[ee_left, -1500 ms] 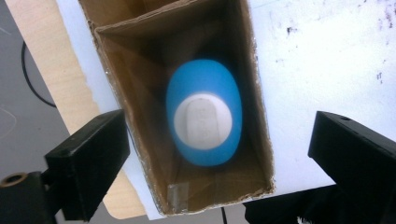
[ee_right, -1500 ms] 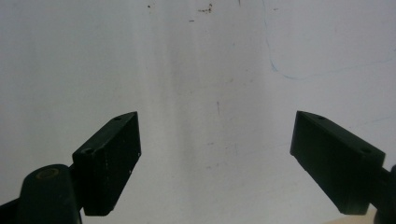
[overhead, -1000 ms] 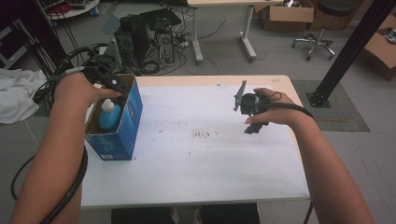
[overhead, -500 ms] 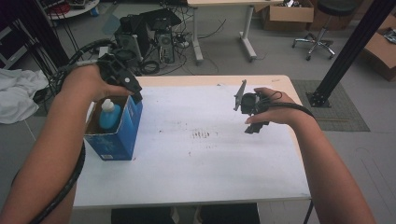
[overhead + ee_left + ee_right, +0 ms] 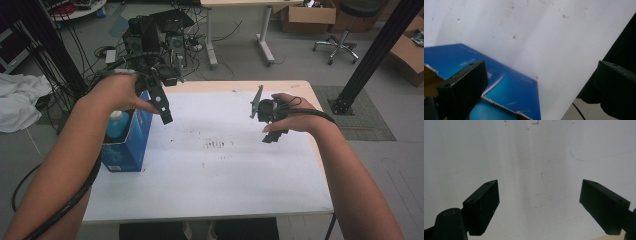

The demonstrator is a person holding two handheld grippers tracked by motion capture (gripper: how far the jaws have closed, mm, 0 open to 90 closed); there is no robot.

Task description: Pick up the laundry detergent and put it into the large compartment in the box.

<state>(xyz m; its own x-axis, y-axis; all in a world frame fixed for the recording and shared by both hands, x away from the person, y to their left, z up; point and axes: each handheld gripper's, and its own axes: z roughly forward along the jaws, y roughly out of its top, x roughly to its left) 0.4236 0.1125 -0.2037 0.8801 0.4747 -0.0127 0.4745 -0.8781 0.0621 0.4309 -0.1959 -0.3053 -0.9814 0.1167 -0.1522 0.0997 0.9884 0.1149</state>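
- Left gripper (image 5: 165, 112) is hanging with jaws apart and empty, beside the blue box's (image 5: 131, 142) top edge.
- Bottle (image 5: 118, 125) is standing inside the box; lowering carelessly risks clipping the torn rim, tipping it.
- Right gripper (image 5: 539, 205) is hovering spread over the table (image 5: 225, 175).

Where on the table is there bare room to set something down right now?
The table is bare from the blue box across to the right tool, and along the whole near edge. It is crowded at the left edge: the box holds a bottle, with the left tool above.
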